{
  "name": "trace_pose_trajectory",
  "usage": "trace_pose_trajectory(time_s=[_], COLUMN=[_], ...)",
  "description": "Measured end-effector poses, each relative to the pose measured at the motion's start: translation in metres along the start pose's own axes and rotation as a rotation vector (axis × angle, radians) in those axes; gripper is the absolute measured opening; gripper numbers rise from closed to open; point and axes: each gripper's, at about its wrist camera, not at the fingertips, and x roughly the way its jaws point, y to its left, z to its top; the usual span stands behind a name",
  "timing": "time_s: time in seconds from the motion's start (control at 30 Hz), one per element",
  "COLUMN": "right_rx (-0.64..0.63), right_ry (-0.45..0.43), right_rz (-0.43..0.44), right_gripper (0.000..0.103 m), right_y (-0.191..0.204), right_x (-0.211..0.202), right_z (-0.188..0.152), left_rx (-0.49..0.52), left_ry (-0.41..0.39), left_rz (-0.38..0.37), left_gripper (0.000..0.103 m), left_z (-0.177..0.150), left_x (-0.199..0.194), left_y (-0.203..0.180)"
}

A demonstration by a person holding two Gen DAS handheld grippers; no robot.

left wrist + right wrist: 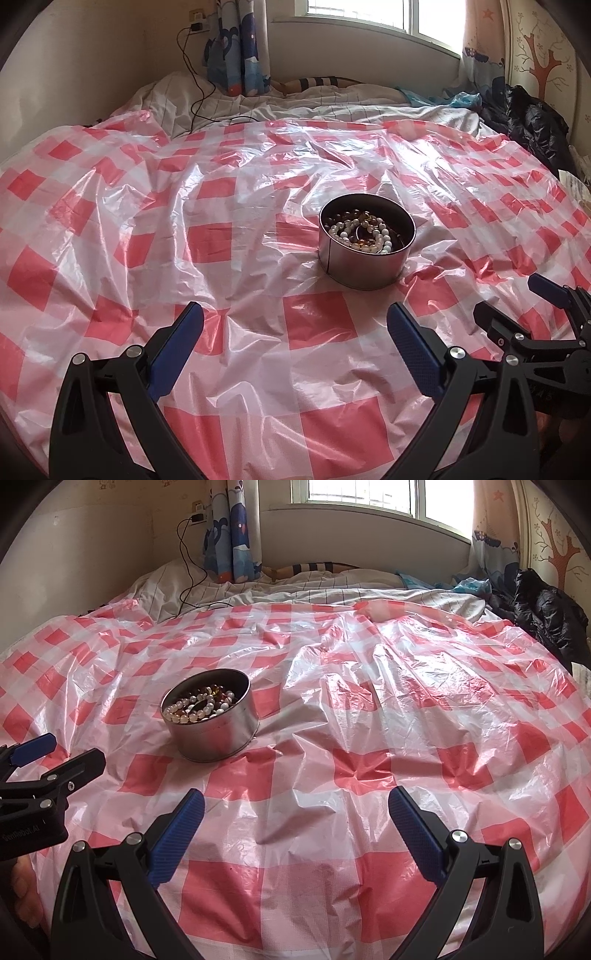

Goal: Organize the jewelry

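On the bed, over a red-and-white checked plastic sheet (258, 206), stands a round metal tin (365, 254) with the jewelry inside: a white pearl strand (364, 236) coiled among amber beads (216, 693). The sheet likely serves as a clean work surface, so small pieces would show against it. Both tools hang back from the tin, well apart from it. The left tool (295, 325) has its 2 blue pads spread wide and holds nothing; the right tool (295, 808) is likewise spread and empty (each shows at the edge of the other's view). Judging by this, sorting is either finished or not begun.
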Motion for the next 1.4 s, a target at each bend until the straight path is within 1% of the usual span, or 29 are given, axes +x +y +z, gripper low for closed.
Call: trace_pose_trajectory(time_s=[0.53,0.77,0.83,0.9,0.97,1.07,1.1,1.17,1.27,1.4], right_rx=[0.000,0.021,0.026,0.026,0.018,0.004,-0.001,-0.006,-0.011,-0.021], right_ry=[0.011,0.017,0.018,0.005,-0.015,-0.039,-0.040,-0.030,-0.017,-0.011], right_rz=[-0.001,0.007,0.009,0.011,0.005,-0.006,-0.011,-0.017,-0.022,-0.026], right_gripper=[0.095,0.095,0.095,0.095,0.095,0.095,0.095,0.095,0.095,0.095], right_y=[0.000,-0.004,-0.005,-0.006,-0.004,-0.003,-0.002,-0.001,0.000,0.001], right_x=[0.003,0.004,0.004,0.002,-0.001,-0.004,-0.003,-0.001,0.003,0.004], right_z=[-0.002,-0.003,-0.003,-0.003,-0.003,-0.002,-0.002,-0.002,-0.003,-0.004], left_rx=[0.005,-0.061,-0.091,-0.087,-0.058,-0.016,-0.010,-0.005,-0.002,-0.025], left_ry=[0.016,0.010,0.003,-0.034,-0.071,-0.087,-0.080,-0.054,-0.015,0.023], left_rz=[-0.006,-0.029,-0.064,-0.053,-0.029,0.014,0.026,0.043,0.063,0.040], left_gripper=[0.095,0.095,0.095,0.091,0.090,0.089,0.089,0.096,0.095,0.095], left_z=[-0.003,-0.004,-0.003,-0.001,0.000,0.001,0.001,0.002,0.003,0.000], left_x=[0.003,0.004,0.001,-0.006,-0.014,-0.016,-0.015,-0.010,-0.004,0.001], left_y=[-0.002,0.007,0.012,0.013,0.010,0.006,0.005,0.004,0.005,0.010])
